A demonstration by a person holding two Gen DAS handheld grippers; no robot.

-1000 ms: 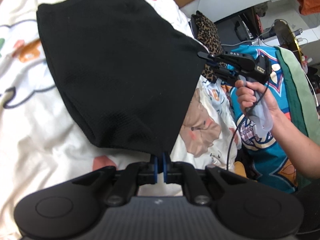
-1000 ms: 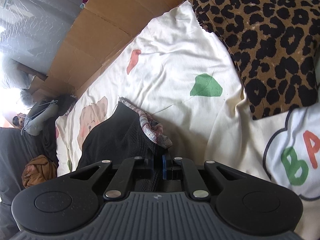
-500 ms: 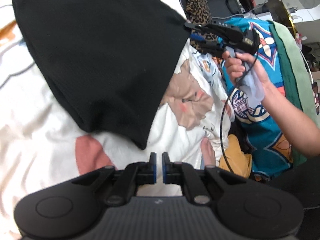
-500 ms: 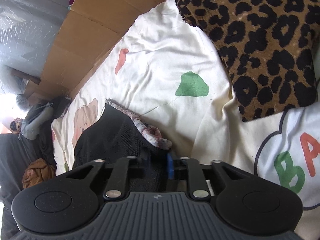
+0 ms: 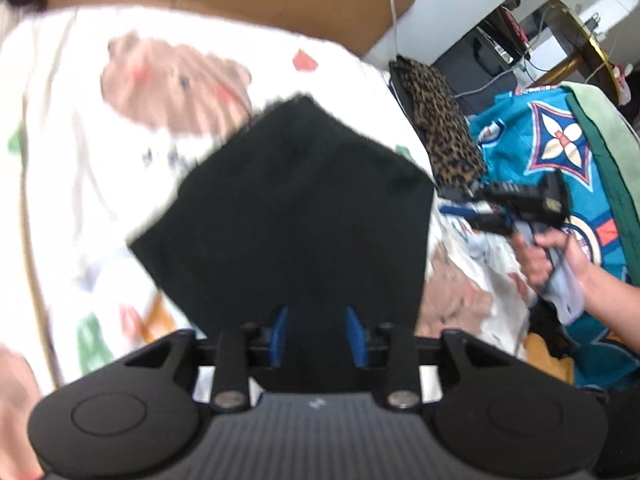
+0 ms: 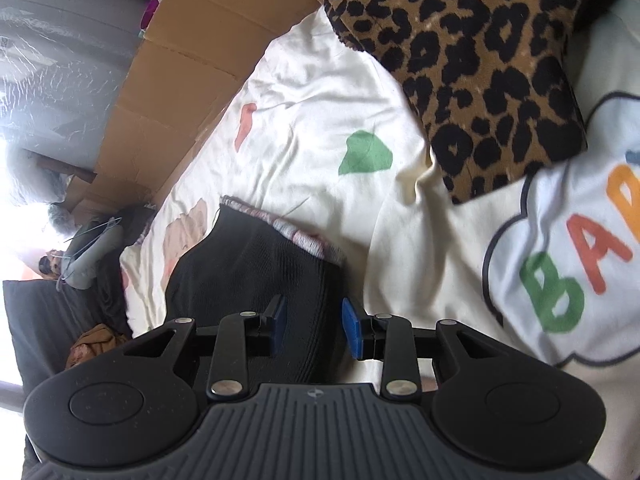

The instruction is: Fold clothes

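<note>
Both claws are seen with jaws parted, having just been opening; the left gripper [image 5: 316, 336] is shown over the folded black garment [image 5: 296, 208] on the printed sheet [image 5: 80, 152]. Only in the left wrist view is the person's hand [image 5: 548, 256] shown; only in the right wrist view is the garment's pink-grey inner edge shown, with black cloth unpinched between the right gripper [image 6: 314, 326] pads, below the leopard-print pillow [image 6: 460, 60].

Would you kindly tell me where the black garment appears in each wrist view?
Left wrist: the black garment fills the centre, spread on the printed bedsheet.
Right wrist: its edge lies at lower centre.
Shared landmark: the leopard-print pillow, upper right in both.
</note>
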